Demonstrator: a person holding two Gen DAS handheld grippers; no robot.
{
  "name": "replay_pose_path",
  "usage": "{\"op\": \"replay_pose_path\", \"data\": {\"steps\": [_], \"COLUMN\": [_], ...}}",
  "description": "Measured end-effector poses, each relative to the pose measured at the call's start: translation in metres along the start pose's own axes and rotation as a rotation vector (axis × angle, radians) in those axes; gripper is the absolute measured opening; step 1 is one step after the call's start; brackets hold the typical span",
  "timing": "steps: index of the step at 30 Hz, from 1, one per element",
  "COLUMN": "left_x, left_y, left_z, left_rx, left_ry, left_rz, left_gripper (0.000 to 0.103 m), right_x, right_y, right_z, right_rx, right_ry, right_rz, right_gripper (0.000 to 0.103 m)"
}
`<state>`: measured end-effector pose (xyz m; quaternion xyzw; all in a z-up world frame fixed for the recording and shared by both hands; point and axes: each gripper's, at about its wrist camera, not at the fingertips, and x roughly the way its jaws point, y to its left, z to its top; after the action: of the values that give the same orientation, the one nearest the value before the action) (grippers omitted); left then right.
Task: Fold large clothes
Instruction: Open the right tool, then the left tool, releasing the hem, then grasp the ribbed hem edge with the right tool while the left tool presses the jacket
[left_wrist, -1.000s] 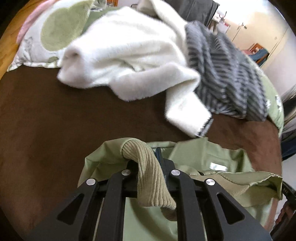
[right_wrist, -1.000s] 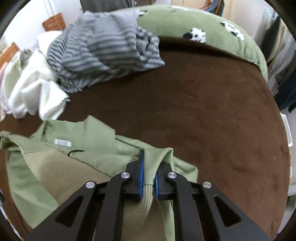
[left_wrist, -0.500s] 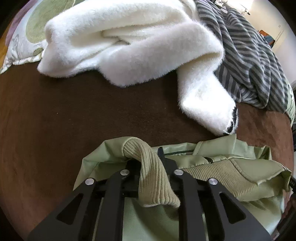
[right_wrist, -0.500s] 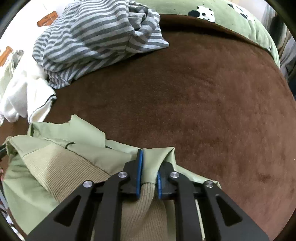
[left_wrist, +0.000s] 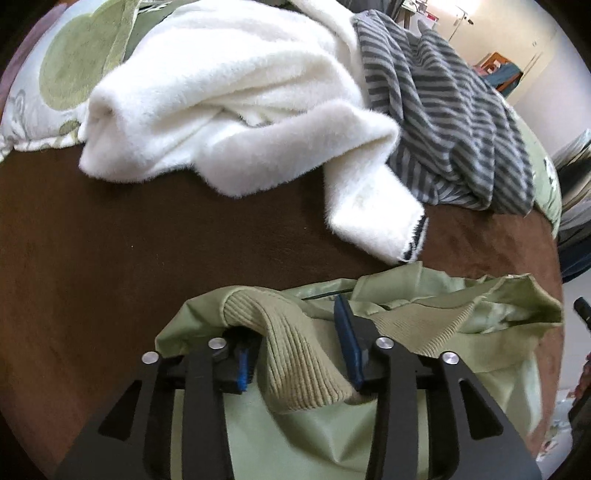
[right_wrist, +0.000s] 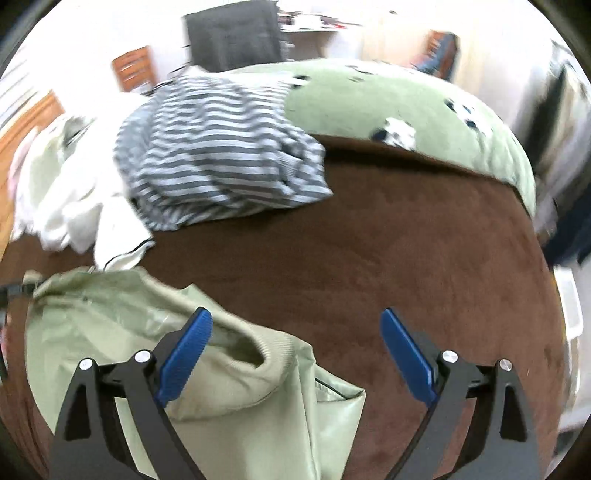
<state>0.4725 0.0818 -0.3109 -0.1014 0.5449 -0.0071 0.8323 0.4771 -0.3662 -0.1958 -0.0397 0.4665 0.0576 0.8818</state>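
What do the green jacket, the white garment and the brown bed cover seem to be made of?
Green jacket: smooth woven shell with a slight sheen, likely synthetic; its cuff is ribbed knit.
White garment: thick fleece or plush, matte, with fuzzy edges.
Brown bed cover: short, velvety pile, matte, perhaps microfibre or suede-like cloth.

No words, numbers, labels or brand marks can be read on anything in either wrist view.

Home bedroom: bed with brown blanket (left_wrist: 110, 240), patterned pillow (left_wrist: 55, 74) upper left, green duvet (right_wrist: 406, 110), heaped clothes, wooden furniture (right_wrist: 133, 70) at rear.
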Motion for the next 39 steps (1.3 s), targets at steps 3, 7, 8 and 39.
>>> {"op": "replay_pose_path", "data": {"steps": [3,7,8,39], "left_x": [-0.004,-0.009,-0.011,-0.057], "left_y": [-0.002,-0.004,-0.006,-0.018], "left_z": [0.0,0.003,0.004,-0.12], "left_rx": [0.013,0.011,0.023,-0.058], "left_ry": [0.005,0.022,0.027,-0.075], "left_rz": [0.003,-0.036,-0.04,0.152], "left_gripper": [0.043,0.058,0.06,0.097], "right_x": [-0.001,-0.002,-0.001,0.081], "right_y": [0.016,0.033,0.036,0.242], "right_z": [0.0,-0.004,-0.004,0.013], "right_rx": [-0.075,-0.113,-0.111,-0.467], "right_ry": [-0.01,-0.006,-0.004,0.112], "right_rz": [0.038,0.075,0.083,0.532], "right_gripper": [0.092,0.092,0.092,0.071]}}
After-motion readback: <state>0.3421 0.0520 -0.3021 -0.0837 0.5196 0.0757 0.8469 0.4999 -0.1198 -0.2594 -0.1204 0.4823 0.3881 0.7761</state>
